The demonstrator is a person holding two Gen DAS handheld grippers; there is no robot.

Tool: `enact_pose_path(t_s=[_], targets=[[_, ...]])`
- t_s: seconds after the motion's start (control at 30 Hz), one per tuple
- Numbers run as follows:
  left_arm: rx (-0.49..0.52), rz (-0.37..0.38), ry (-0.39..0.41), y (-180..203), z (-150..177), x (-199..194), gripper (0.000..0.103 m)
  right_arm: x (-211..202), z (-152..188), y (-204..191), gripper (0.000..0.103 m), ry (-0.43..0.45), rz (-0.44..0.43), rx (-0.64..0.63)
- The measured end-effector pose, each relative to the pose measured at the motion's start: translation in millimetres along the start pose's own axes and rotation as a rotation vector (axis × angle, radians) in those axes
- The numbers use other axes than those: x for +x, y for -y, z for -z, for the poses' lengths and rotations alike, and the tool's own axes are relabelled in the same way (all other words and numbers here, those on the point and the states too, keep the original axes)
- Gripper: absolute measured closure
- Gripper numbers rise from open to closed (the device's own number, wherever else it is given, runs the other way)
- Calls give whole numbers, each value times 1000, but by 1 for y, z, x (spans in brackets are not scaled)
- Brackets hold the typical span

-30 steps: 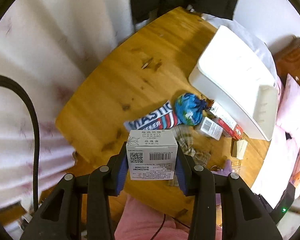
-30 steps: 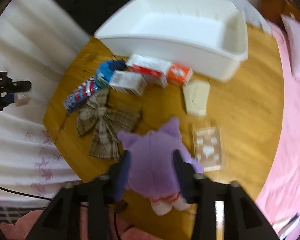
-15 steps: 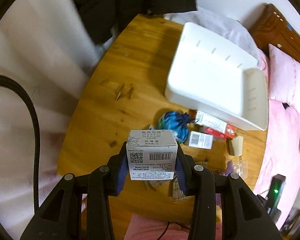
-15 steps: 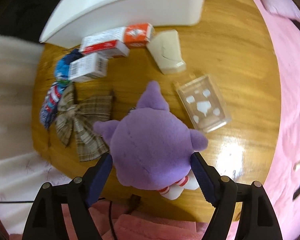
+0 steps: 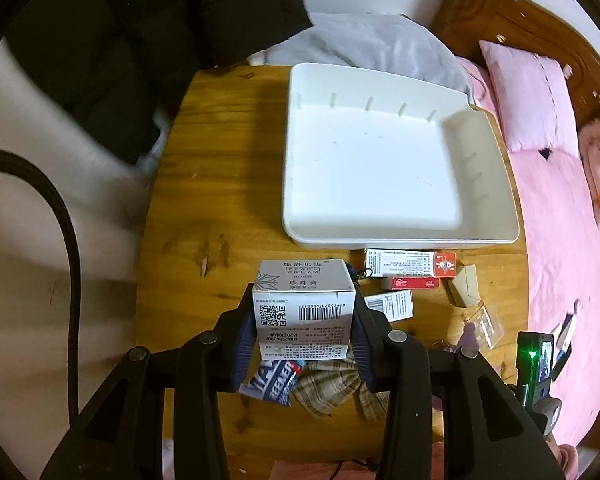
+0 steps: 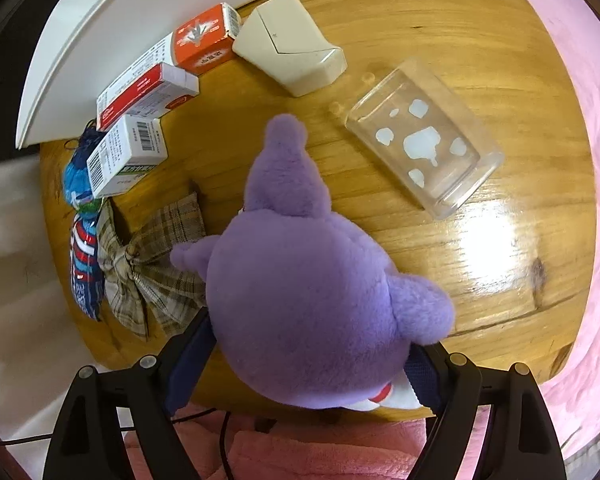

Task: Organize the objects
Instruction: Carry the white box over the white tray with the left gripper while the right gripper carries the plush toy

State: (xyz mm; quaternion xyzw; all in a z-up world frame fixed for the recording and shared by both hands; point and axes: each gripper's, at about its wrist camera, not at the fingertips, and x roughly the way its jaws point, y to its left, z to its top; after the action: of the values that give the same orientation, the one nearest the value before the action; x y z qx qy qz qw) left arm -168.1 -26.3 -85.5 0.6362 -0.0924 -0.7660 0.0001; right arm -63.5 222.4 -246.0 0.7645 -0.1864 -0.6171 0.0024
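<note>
Objects are lying scattered along the near edge of the wooden table [image 5: 204,184], in front of a white tray [image 5: 372,168] that is sitting empty at the far side. The left tongs [image 5: 304,320] are gripping a white cream box [image 5: 304,308] between their blue pads, holding it lifted above the clutter with its barcode face toward the camera. Beneath it a blue snack wrapper [image 5: 272,380] and a plaid bow [image 5: 332,384] are showing. Just beside the tray's front wall a long white and orange box [image 5: 410,263], a red box [image 5: 414,282] and a small barcode box [image 5: 390,305] are lying close together, with a cream-coloured case [image 5: 466,285] to their right.

The right tongs [image 6: 300,368] are standing wide apart, their jaws having just been opening, with a purple plush toy [image 6: 312,300] filling the space between them; the toy is resting on the table. Whether the pads are touching its fur I cannot tell. In the right wrist view a clear plastic case [image 6: 420,140] is lying right of the toy, apart from it. The cream-coloured case [image 6: 292,56] is sitting farther back. A blue drawstring pouch [image 6: 78,176] is peeking out beside the barcode box [image 6: 128,156]. Pink bedding [image 5: 560,240] is bordering the table on the right.
</note>
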Motion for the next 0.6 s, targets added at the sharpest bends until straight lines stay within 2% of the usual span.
enact_pose_path(t_s=[0.27, 0.43, 0.6], targets=[[90, 42, 11, 6, -24, 15, 58, -15, 7, 1, 26, 77, -7, 103], [119, 68, 27, 13, -37, 22, 58, -39, 8, 5, 27, 157, -6, 182], [134, 89, 67, 15, -50, 26, 58, -73, 5, 7, 46, 258, 9, 248]])
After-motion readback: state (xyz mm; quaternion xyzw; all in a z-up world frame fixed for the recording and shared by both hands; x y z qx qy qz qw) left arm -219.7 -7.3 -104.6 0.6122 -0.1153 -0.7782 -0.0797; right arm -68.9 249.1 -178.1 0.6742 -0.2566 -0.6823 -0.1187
